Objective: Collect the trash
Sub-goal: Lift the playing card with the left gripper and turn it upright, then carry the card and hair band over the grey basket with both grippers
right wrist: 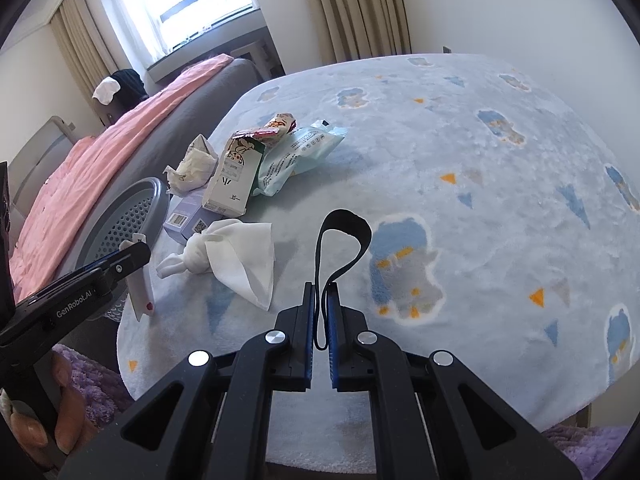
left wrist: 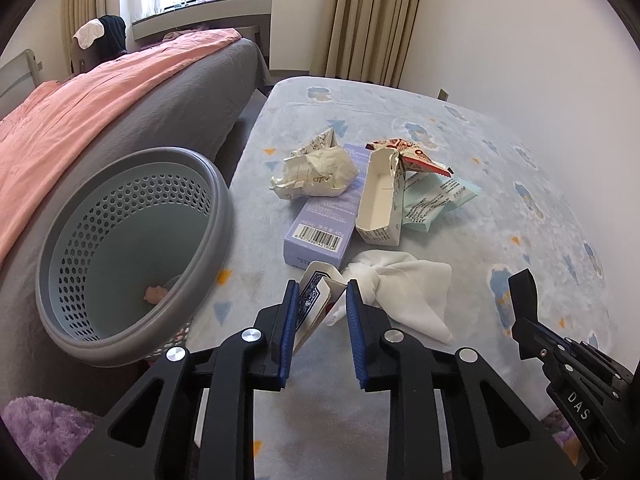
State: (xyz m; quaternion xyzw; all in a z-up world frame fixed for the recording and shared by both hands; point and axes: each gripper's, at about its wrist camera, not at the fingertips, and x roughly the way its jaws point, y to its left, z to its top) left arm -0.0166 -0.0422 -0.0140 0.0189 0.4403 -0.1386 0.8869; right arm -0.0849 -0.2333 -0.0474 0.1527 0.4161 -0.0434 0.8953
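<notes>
My left gripper [left wrist: 323, 286] is shut on a folded playing card [left wrist: 312, 300] with a blue patterned back, just above the table's front edge; from the right wrist view the card [right wrist: 140, 292] hangs upright from that gripper [right wrist: 134, 254]. A knotted white tissue [left wrist: 404, 288] lies right of it. Farther back lie a purple box [left wrist: 324, 220], crumpled paper [left wrist: 316, 172], an open white carton [left wrist: 380, 200], a red wrapper [left wrist: 416, 156] and a teal packet [left wrist: 436, 200]. My right gripper [right wrist: 322, 292] is shut on a black strap loop [right wrist: 340, 240].
A grey-rimmed perforated bin [left wrist: 224, 216] stands left of the table, with a pink scrap [left wrist: 156, 294] inside. A pale blue patterned cloth [left wrist: 500, 184] covers the table. A bed with a pink blanket [left wrist: 80, 112] lies beyond the bin. A hand [right wrist: 64, 412] holds the left gripper's handle.
</notes>
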